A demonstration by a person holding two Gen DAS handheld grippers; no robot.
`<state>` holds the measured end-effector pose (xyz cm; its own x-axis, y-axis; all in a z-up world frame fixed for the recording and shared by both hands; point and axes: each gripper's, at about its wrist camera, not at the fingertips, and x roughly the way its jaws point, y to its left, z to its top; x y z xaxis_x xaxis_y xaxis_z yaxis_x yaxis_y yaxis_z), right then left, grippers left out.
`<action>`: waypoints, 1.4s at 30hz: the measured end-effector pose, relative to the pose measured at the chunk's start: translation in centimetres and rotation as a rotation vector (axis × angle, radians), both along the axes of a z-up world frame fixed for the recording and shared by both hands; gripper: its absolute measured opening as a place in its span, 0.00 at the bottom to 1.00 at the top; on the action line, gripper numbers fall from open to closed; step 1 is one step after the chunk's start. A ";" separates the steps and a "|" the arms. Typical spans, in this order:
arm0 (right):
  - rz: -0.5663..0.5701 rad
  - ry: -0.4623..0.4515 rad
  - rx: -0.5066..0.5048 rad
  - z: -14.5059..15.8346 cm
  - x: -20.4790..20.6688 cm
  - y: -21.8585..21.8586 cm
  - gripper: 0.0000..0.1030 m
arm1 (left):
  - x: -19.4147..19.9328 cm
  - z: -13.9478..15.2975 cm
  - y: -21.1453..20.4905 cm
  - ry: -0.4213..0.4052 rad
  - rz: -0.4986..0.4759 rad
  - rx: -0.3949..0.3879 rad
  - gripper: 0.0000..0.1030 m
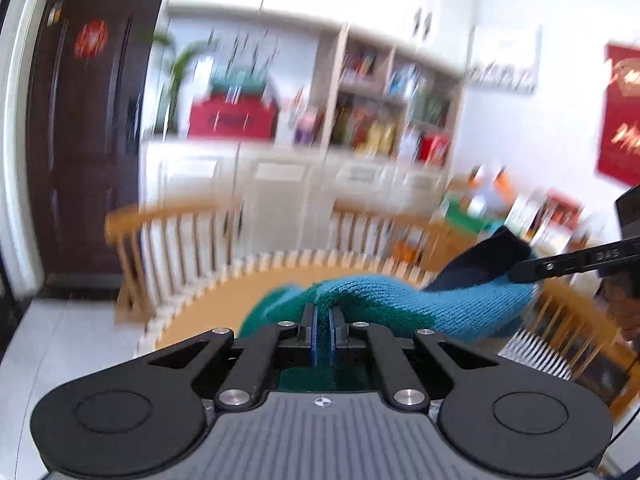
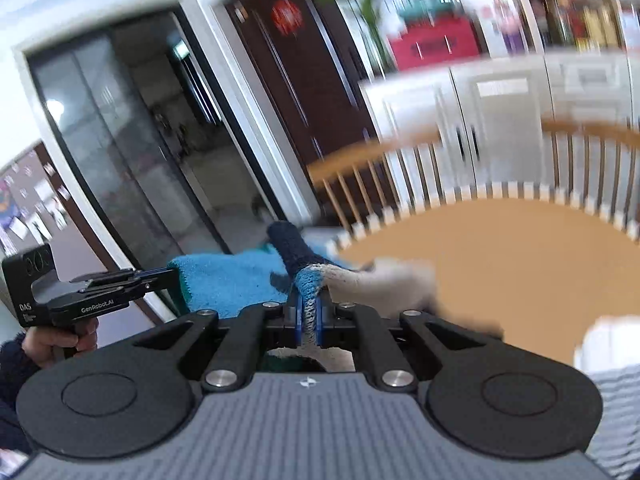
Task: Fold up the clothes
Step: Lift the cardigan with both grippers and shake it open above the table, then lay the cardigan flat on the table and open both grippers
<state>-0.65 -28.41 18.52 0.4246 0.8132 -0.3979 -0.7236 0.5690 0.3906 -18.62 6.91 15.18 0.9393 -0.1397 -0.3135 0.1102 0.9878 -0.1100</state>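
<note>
Both grippers are clamping one knit garment [image 1: 420, 300] and holding it in the air above the round table [image 2: 500, 260]. The left gripper [image 1: 322, 316] is pinching a green and teal fold between its blue pads; the left view alone shows that green part, plus the right gripper's black finger [image 1: 576, 260] biting a dark navy edge at far right. The right gripper [image 2: 308, 316] is gripping a teal and whitish knit strip; only this view shows the pale section draping toward the table, the left gripper [image 2: 160, 278] from the side, and the hand [image 2: 60, 340] holding it. Chairs [image 1: 180, 232] are blurred behind.
</note>
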 end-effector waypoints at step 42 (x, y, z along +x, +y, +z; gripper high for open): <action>-0.325 0.320 -0.450 -20.6 11.0 -1.7 0.53 | 22.8 -28.9 -1.4 0.687 0.091 0.177 0.44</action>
